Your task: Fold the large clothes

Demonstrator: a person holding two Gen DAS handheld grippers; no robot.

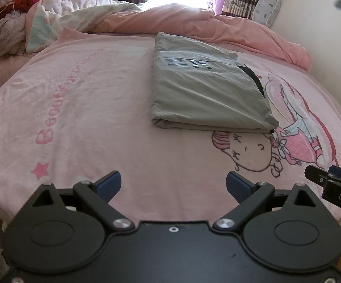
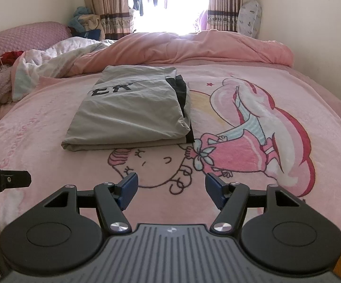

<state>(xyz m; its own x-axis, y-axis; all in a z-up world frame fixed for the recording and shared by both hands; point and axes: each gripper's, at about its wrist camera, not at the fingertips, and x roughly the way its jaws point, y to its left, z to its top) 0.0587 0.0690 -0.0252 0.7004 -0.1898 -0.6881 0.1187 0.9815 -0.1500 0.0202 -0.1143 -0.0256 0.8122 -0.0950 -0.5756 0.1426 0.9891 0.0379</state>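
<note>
Grey garment (image 1: 205, 89) lies folded on the blanket (image 1: 87, 118), well beyond both wide-open, empty tongs (image 1: 173, 186) (image 2: 171, 188).

Pink cartoon blanket (image 2: 264, 75) over bed; rumpled pink duvet (image 2: 194, 47) behind; curtains (image 2: 222, 2); perhaps laundry outside.

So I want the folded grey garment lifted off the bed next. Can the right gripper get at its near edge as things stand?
Probably yes. The right gripper is open and empty, and only bare pink blanket lies between it and the near folded edge of the grey garment. The left gripper sits off to the side.
</note>
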